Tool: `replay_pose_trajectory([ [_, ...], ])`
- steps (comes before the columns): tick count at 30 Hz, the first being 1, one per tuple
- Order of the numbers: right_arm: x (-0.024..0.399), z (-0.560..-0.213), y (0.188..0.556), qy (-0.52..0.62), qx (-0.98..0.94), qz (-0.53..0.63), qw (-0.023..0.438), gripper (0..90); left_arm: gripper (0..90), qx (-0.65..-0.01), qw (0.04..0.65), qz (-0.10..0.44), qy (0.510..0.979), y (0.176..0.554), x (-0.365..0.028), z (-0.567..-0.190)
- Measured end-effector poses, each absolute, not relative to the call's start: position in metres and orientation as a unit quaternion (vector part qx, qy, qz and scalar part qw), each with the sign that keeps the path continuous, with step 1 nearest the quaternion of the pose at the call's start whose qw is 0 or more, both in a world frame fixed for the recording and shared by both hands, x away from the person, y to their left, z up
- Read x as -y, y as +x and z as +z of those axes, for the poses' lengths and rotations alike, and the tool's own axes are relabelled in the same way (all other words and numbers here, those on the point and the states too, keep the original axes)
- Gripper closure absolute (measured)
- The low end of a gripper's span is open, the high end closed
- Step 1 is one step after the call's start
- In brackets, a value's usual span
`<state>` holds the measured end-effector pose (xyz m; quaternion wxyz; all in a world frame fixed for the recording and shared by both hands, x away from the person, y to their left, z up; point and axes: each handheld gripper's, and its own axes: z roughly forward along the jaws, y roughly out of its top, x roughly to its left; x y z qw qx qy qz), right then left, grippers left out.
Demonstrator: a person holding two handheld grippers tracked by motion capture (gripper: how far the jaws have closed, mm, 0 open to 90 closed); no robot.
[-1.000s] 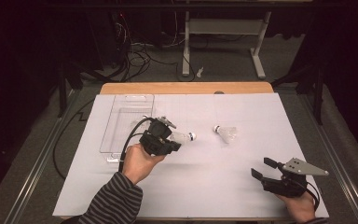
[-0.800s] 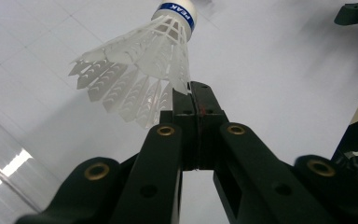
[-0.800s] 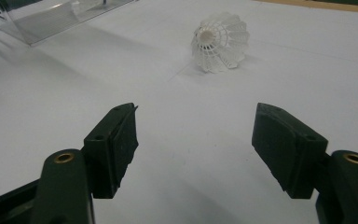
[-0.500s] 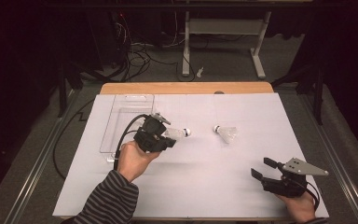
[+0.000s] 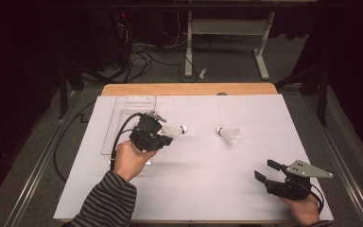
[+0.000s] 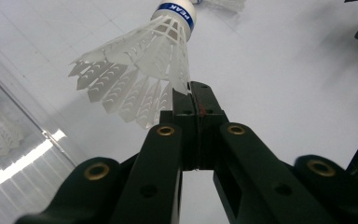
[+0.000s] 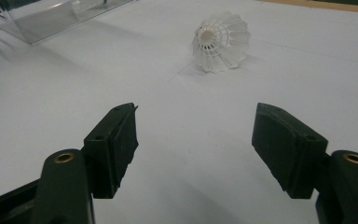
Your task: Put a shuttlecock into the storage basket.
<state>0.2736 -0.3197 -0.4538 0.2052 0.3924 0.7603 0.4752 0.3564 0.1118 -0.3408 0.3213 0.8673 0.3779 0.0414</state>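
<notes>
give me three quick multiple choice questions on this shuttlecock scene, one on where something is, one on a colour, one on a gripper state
1. Where does the free shuttlecock lie?
A. inside the clear tray
B. on the white table cover, right of the left gripper
C. between the right gripper's jaws

2. What colour is the band round the cork of the held shuttlecock?
A. red
B. green
C. blue

3. How does the right gripper stand?
A. open, holding nothing
B. shut on a shuttlecock
C. shut on the tray's edge

Answers:
1. B: the high view shows it alone on the white cover, apart from the clear tray and the left gripper.
2. C: the left gripper view shows a blue band with white letters.
3. A: the right gripper view shows its jaws wide apart over bare cover.
</notes>
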Motion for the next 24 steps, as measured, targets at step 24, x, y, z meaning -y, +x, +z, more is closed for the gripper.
replay_pose_trajectory([
  [24,0.320,-0.454,0.274,0.392,-0.759,0.477,0.205,31.6,90.0,-0.405,0.326,0.065,0.851,0.366,-0.134,-0.330],
])
